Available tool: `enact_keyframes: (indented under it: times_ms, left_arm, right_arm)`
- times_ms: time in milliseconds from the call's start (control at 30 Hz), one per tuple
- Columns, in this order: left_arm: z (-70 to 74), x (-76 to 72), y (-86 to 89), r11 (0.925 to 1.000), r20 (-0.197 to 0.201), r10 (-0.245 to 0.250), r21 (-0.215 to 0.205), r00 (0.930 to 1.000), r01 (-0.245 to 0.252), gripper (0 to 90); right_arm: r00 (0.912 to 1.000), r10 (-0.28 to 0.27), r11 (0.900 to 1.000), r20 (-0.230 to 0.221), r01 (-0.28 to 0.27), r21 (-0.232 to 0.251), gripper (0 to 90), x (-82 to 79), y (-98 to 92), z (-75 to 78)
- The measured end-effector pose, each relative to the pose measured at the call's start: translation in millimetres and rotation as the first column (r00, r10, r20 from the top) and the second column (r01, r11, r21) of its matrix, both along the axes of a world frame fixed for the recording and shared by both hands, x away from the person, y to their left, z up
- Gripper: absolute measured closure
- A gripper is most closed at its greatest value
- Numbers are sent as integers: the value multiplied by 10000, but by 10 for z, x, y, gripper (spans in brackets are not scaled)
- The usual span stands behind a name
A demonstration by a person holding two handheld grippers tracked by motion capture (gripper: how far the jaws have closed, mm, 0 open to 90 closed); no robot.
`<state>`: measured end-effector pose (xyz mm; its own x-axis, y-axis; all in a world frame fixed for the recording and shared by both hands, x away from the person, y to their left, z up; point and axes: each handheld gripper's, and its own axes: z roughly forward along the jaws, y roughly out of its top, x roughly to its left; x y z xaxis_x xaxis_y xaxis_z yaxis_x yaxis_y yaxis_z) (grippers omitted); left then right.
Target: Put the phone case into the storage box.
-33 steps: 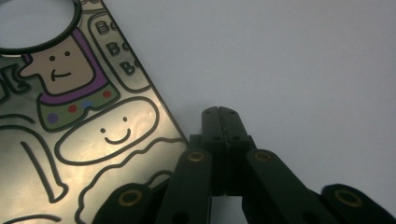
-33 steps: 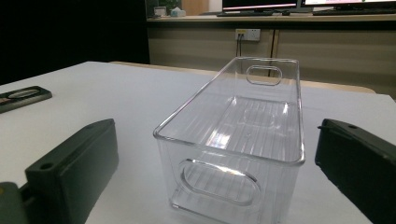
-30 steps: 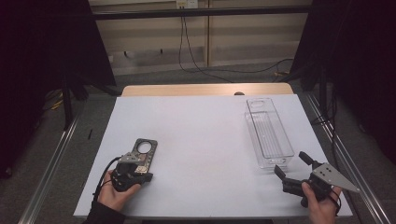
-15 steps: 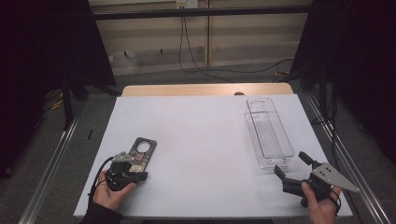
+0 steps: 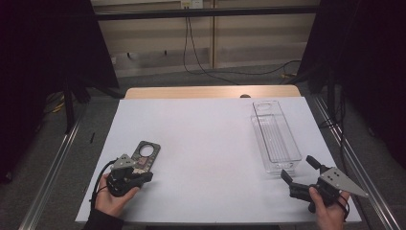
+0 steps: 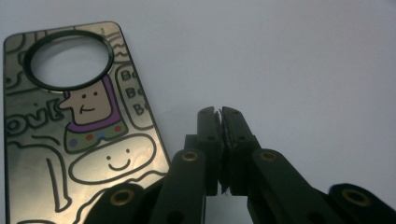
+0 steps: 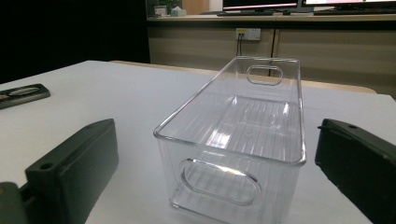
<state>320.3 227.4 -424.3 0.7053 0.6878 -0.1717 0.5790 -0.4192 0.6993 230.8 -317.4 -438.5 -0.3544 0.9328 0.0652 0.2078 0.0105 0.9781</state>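
A shiny flat tag (image 5: 146,155) with a round hole and cartoon drawings lies on the white table near the front left. In the left gripper view the tag (image 6: 79,130) lies just left of my left gripper (image 6: 219,112). Its jaws stand together with only a hairline slit, having just eased apart a touch, and nothing is between them. In the high view my left gripper (image 5: 145,175) rests by the tag's near end. My right gripper (image 5: 298,167) sits at the front right, open and holding nothing. It faces the near end of a clear plastic bin (image 7: 233,121).
The clear bin (image 5: 274,136) runs lengthwise along the table's right side, with nothing inside it and a handle slot at each end. The white tabletop (image 5: 201,139) spreads between tag and bin. Metal rails flank the table, and cables hang at the back wall.
My left hand and gripper have slid slightly left and back, off the tag's near end. The tag, the bin and the right gripper have stayed put.
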Motion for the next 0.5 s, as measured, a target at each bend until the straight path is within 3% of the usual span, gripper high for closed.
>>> enact_keyframes:
  times_ms: [267, 500]
  left_arm:
    - [80, -23, 42, 9986, 571, 221, -502, 9981, -193, 700]
    - [109, -28, 60, 9977, 783, 483, -518, 9958, -443, 485]
  right_arm:
    - [10000, -3, 10000, -9, 3, 9, 0, 0, -2, 0]
    - [10000, -10, 10000, 0, 10, 6, 0, 0, -3, 0]
